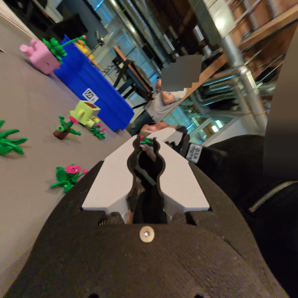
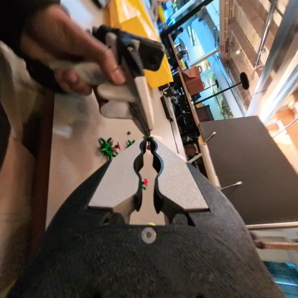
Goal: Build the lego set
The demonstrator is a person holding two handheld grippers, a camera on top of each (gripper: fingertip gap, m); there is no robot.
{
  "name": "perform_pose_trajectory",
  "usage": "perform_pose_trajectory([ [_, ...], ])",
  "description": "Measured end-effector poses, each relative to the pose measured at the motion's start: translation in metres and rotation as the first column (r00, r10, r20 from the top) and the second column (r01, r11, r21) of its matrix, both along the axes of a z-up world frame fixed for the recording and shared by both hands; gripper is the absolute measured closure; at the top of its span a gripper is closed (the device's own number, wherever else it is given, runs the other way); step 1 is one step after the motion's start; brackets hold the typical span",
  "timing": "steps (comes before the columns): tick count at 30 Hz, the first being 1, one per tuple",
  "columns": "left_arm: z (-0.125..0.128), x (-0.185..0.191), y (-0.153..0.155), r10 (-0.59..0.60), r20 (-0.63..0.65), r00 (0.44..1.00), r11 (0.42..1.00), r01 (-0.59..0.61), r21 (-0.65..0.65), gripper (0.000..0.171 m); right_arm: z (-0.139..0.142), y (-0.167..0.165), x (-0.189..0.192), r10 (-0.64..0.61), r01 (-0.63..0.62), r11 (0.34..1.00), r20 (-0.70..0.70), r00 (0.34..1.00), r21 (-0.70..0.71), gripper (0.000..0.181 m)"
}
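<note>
A small green Lego stem with pink blossoms (image 1: pixel 145 140) is held in the air between both grippers. My left gripper (image 1: pixel 146 139) is closed on it from one side. My right gripper (image 2: pixel 148 140) pinches the same sprig (image 2: pixel 148 142) at its tips from the other side. In the right wrist view the left gripper (image 2: pixel 149 129) comes down from above, held by a hand (image 2: pixel 72 53), and its tips meet the sprig. In the left wrist view the right gripper (image 1: pixel 175 137) shows just behind the sprig.
On the grey table (image 1: pixel 32 100): a pink pot with a green plant (image 1: pixel 40 54), a blue bin (image 1: pixel 90 80), a lime pot (image 1: pixel 84 112), a brown pot with a plant (image 1: pixel 64 129), loose leaves (image 1: pixel 9 141) and flower clusters (image 1: pixel 69 175) (image 2: pixel 109 148). A yellow bin (image 2: pixel 140 32) stands farther off. A person (image 1: pixel 161 104) stands beyond the table. Left tips and right tips are each some 20 cm from the lime pot (image 1: pixel 84 112).
</note>
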State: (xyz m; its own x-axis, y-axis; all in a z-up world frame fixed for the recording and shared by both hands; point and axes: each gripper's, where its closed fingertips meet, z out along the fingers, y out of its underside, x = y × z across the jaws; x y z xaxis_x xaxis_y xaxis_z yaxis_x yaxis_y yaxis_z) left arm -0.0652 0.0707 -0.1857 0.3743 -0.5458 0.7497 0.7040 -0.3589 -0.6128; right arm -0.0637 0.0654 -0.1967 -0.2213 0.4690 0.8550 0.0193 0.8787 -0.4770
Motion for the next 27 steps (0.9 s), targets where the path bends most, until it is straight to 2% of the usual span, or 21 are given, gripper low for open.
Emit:
perform_pose_trajectory([
  [3, 0.002, -0.002, -0.002, -0.032, 0.089, 0.995, 0.999, 0.031, 0.003, 0.167, -0.007, 0.002, -0.003, -0.023, 0.023, 0.982, -0.006, 1.000, 0.188, 0.179],
  [11, -0.008, 0.002, 0.002, -0.045, 0.080, 0.996, 0.997, 0.050, -0.061, 0.167, -0.017, 0.000, -0.005, -0.007, 0.028, 0.868, -0.044, 0.999, 0.497, 0.179],
  [17, -0.010, 0.001, 0.002, -0.041, 0.071, 0.997, 0.997, 0.046, -0.069, 0.171, -0.021, -0.004, -0.004, 0.003, 0.042, 0.815, -0.077, 0.997, 0.578, 0.179],
  [27, -0.008, 0.002, 0.001, -0.054, 0.087, 0.995, 0.996, 0.060, -0.063, 0.171, -0.021, -0.006, -0.001, 0.020, 0.039, 0.788, -0.089, 0.996, 0.615, 0.179],
])
